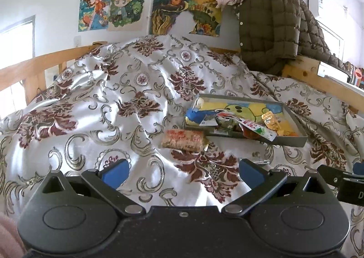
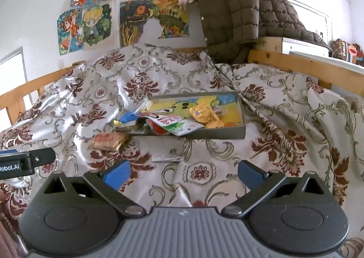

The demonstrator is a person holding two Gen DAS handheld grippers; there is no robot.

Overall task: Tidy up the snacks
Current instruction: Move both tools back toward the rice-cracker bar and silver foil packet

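A shallow grey box [image 1: 290,142] [image 2: 241,131] with a cartoon-printed bottom lies on the patterned bedspread. It holds several snack packets: a white one with red and green print [image 1: 257,128] [image 2: 177,125], a golden one [image 1: 271,119] [image 2: 202,111] and a blue one [image 1: 198,113] [image 2: 127,117]. A brown rice-cracker snack bar [image 1: 183,139] [image 2: 108,141] lies on the spread just outside the box's near left corner. A small silvery wrapper [image 2: 167,157] [image 1: 259,162] lies in front of the box. My left gripper [image 1: 183,174] and right gripper [image 2: 183,174] are open and empty, short of the snacks.
The bedspread [image 1: 113,103] is rumpled into folds. A wooden bed rail [image 1: 34,64] runs on the left and another [image 2: 307,64] on the right. A brown quilted jacket [image 1: 273,26] hangs at the back right. Drawings [image 1: 113,8] cover the wall.
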